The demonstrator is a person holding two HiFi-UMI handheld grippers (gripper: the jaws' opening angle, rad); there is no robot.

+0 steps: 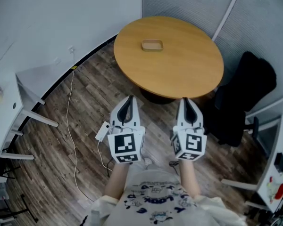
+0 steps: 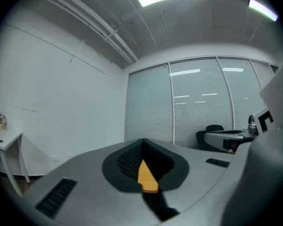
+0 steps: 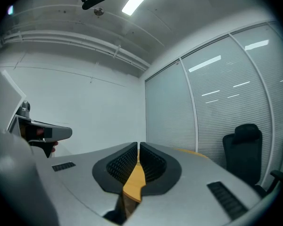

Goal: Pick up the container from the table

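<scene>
Left gripper [image 1: 129, 99], right gripper [image 1: 186, 100], jaws closed, container [image 1: 152, 44] on table [image 1: 179, 67] only in head view

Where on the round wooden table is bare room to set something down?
Nearly the whole round wooden table is bare: the near half and the right side toward the black office chair. Only the small shallow tan container sits in the far half.

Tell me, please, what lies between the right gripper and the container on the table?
Only bare table: the head view shows nothing else between the right gripper and the container.
</scene>
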